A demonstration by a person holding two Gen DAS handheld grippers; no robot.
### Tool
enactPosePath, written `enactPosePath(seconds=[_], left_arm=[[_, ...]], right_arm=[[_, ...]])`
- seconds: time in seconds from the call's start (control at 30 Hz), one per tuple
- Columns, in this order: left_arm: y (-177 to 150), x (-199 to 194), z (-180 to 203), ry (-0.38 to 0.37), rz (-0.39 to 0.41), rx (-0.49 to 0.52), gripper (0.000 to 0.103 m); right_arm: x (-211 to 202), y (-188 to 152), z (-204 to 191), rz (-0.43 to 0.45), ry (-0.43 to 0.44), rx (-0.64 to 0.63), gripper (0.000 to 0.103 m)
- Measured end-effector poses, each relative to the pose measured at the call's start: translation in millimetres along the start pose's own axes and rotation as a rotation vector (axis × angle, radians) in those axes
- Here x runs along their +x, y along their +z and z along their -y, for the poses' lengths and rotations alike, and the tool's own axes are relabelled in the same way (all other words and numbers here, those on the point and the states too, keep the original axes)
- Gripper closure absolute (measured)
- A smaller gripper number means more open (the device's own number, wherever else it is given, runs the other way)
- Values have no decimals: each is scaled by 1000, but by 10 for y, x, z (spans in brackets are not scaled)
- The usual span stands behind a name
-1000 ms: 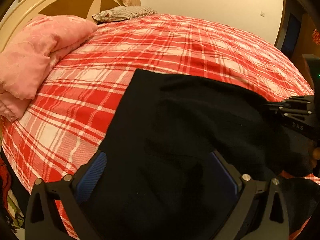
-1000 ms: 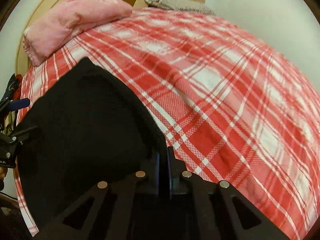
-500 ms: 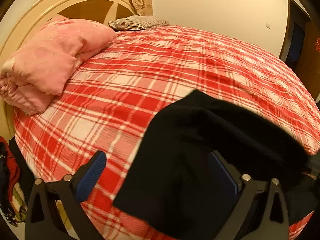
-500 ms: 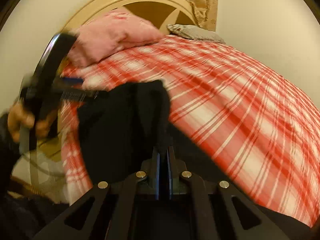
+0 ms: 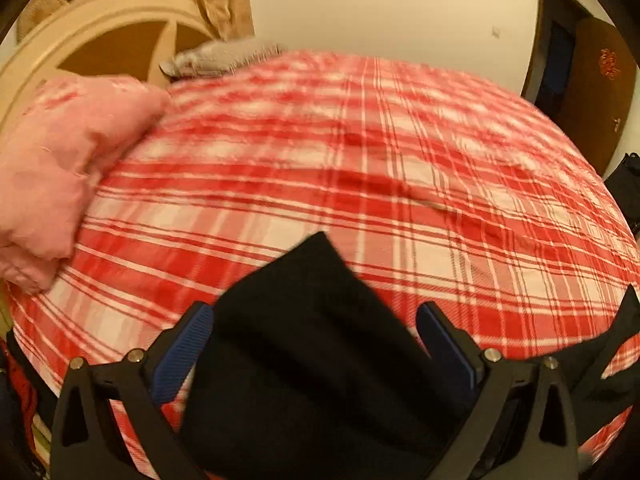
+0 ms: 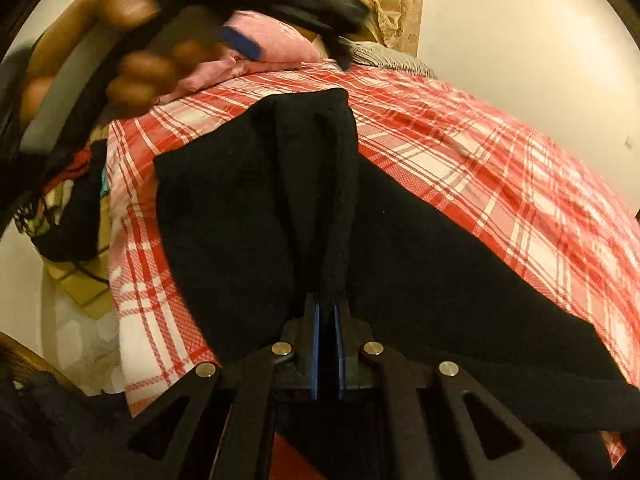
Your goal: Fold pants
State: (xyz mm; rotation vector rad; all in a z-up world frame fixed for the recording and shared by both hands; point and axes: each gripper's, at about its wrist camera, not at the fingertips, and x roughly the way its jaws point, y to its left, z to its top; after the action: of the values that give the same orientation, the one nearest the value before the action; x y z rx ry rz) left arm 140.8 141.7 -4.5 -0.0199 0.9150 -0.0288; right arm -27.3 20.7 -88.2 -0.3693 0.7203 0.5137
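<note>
Left wrist: left claw (image 5: pixel 316 336) spread wide, two blue pads, one pair of black pants (image 5: pixel 312 360) lying between them unpinched, on the near edge of the plaid bed (image 5: pixel 360 168). One pink quilt (image 5: pixel 60 168) far left.

Right wrist: right claw (image 6: pixel 327 320) pinching a pants fold; a hand (image 6: pixel 120 40) blurred top left.

The pants (image 6: pixel 248 208) are plain black, of soft, matte cloth. In the right wrist view they fill the centre and lower right of the frame, bunched into upright folds at centre. In the left wrist view the pants (image 5: pixel 320 360) occupy the lower centre, one corner pointing up.
</note>
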Motion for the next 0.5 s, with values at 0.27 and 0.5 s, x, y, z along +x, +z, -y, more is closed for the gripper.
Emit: enactPosePath(seconds=[0.27, 0.5], left_arm=[[27, 492, 374, 58, -146, 37, 3], [-66, 672, 241, 84, -234, 13, 61]], right_arm=[[24, -53, -155, 35, -102, -103, 97], [-38, -58, -84, 64, -103, -76, 97]])
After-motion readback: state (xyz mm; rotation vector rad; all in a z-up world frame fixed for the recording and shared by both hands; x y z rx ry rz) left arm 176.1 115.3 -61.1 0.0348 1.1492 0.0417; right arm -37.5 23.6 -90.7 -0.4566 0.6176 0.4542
